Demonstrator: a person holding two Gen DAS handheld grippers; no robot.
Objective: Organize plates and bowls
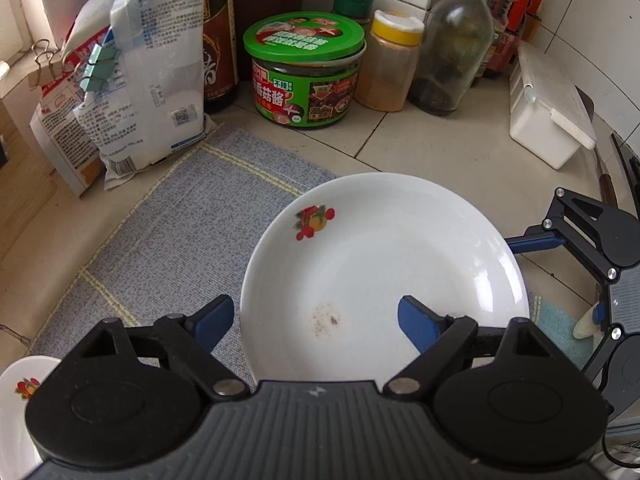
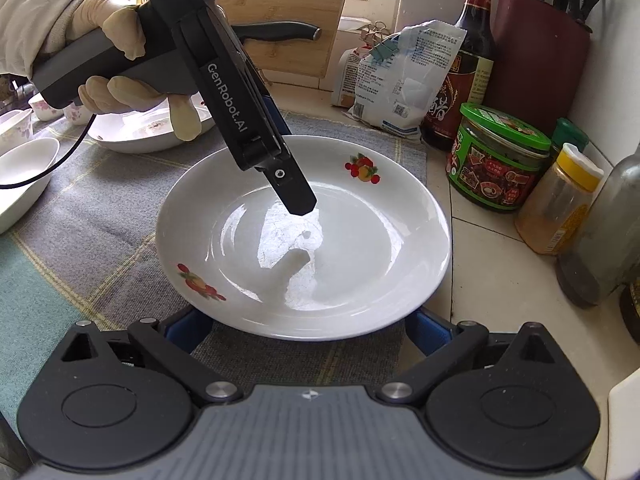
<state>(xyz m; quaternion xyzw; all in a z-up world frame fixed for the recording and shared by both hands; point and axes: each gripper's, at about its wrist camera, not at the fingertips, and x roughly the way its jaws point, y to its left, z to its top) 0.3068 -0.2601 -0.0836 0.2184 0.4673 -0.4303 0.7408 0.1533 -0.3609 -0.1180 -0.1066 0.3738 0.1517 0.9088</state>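
Note:
A white plate with fruit prints [image 1: 384, 264] [image 2: 304, 240] lies on the grey mat [image 1: 180, 224], partly over the tiled counter. My left gripper [image 1: 316, 322] is open, straddling the plate's near rim: one blue finger is outside it, the other is over the inside. In the right wrist view its finger [image 2: 294, 188] reaches down into the plate. My right gripper [image 2: 308, 330] is open at the plate's other side, its blue fingers low beside the rim. A second fruit-print plate [image 2: 140, 128] and white bowls [image 2: 20, 176] sit at the mat's far left.
Along the wall stand flour bags [image 1: 132, 92], a dark sauce bottle [image 1: 218, 36], a green-lidded jar [image 1: 306, 76], a yellow-capped spice jar [image 1: 390, 64], a glass bottle [image 1: 456, 48] and a white box [image 1: 548, 108]. A knife block [image 2: 536, 52] and cutting board [image 2: 280, 12] stand behind.

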